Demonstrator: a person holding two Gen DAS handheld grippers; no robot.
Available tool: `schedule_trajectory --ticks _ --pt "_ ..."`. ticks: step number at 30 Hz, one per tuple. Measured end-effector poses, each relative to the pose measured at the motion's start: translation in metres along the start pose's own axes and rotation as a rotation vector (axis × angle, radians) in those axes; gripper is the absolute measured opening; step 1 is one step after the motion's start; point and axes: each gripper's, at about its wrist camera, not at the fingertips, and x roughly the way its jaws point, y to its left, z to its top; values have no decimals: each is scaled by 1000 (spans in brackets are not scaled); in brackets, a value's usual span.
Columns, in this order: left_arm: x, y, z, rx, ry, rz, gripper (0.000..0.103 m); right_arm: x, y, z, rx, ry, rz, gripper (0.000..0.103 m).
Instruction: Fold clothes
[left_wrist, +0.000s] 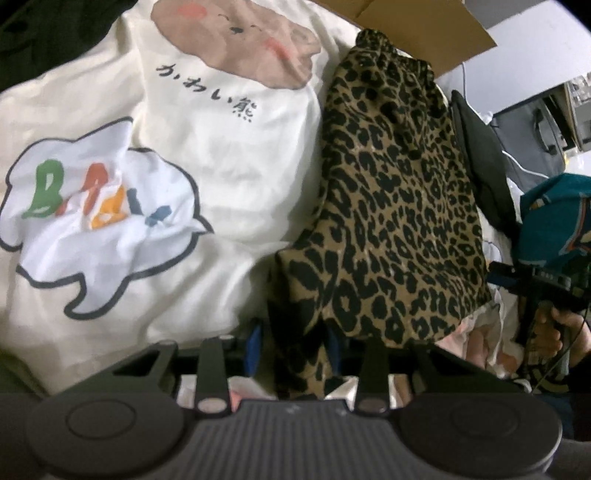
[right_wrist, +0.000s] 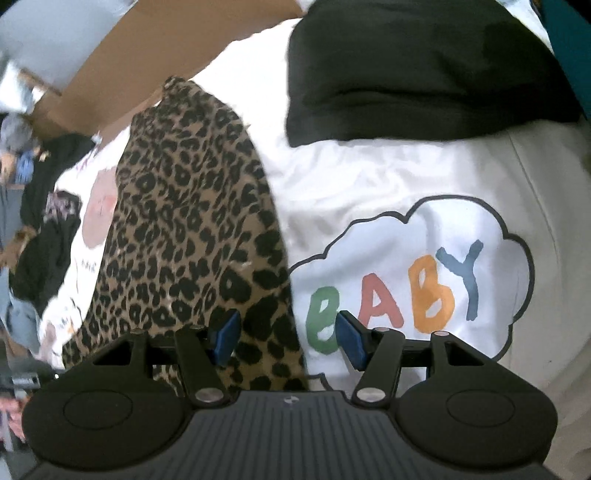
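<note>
though gripped at its near edge, leopard garment (left_wrist: 391, 206) not yet folded flat: lies long and narrow over cream shirt (left_wrist: 229, 177), elastic waist at the far end, lower hem draped across both tools. left gripper (left_wrist: 295, 343) narrowed onto the hem, blue pads mostly buried under cloth, so judged as holding it. right gripper (right_wrist: 284, 336) set about half wide, pads (right_wrist: 225, 336) clear to see, leopard edge lying between them with no visible pinch. judged early to midway: one lengthwise fold perhaps done, crosswise fold and stacking left. black garment (right_wrist: 417, 70) resting folded beyond the baby print (right_wrist: 399, 291). cardboard box (left_wrist: 424, 33) behind. heap of dark clothes at the right view's left edge blurred, unreadable. hand (left_wrist: 554, 332) on the other tool partly cut off.
</note>
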Motion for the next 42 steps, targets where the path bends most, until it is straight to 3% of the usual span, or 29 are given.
schedule_trajectory --ticks 4,9,10,11,13,14,17,20,27,28,32,39,42 --pt "3 2 0 -6 11 2 37 15 3 0 -28 45 1 58" --pt "11 1 2 -15 35 28 37 24 -4 -2 -10 17 33 57" --pt "12 2 2 -21 37 31 37 24 -4 -2 -24 9 34 42" --pt "12 2 2 -26 38 33 37 24 -3 -2 -37 8 17 18" --pt "13 1 1 -23 36 34 29 21 2 -1 -54 14 20 5" --pt "12 0 0 -21 32 28 20 19 4 -1 -61 18 26 2" --pt "7 -1 -2 -20 12 11 10 2 16 1 -88 -28 79 2" --pt "2 0 -4 -27 -7 -2 10 -10 26 3 -104 -61 108 2" --pt "5 -1 -3 -25 3 1 11 3 15 1 -62 -16 71 5" --pt "6 -2 -3 -22 5 3 11 5 12 1 -54 -10 67 9" --pt "6 -1 -3 -24 7 4 12 14 -2 -2 -29 1 79 44" --pt "7 -1 -4 -26 4 25 21 30 -24 0 96 -18 134 46" --pt "9 2 -2 -54 4 34 24 33 -17 1 52 18 160 46"
